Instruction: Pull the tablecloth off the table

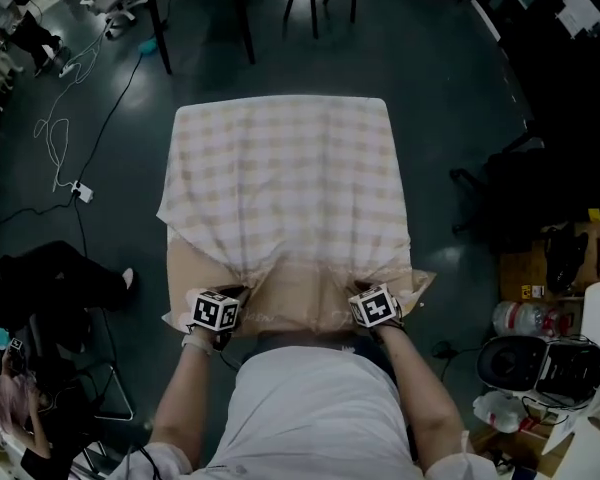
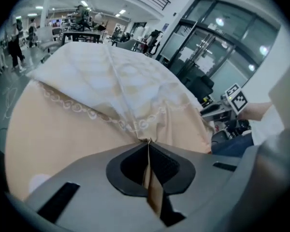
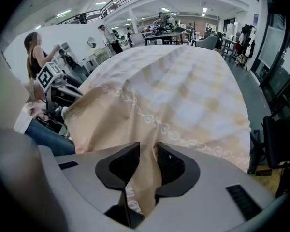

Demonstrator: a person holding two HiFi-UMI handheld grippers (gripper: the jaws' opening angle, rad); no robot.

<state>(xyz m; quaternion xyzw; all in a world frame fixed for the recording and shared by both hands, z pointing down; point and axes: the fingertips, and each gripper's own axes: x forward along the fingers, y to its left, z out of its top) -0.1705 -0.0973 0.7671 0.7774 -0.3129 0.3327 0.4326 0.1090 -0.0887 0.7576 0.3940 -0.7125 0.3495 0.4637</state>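
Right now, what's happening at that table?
A person stands at the near side with tongs in each hand, both clamped on the checked tablecloth at its beige near border. The left tongs pinch a thin fold; the right tongs hold a thicker bunch. The border is gathered toward the person, while the rest of the cloth lies spread over the table, which is hidden beneath it.

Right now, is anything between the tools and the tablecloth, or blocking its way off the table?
Nothing visible. The left tool and the right tool are each clamped on the tablecloth at its near hem. Nothing sits on the cloth, and only the person's torso stands at the near side where it would come off.
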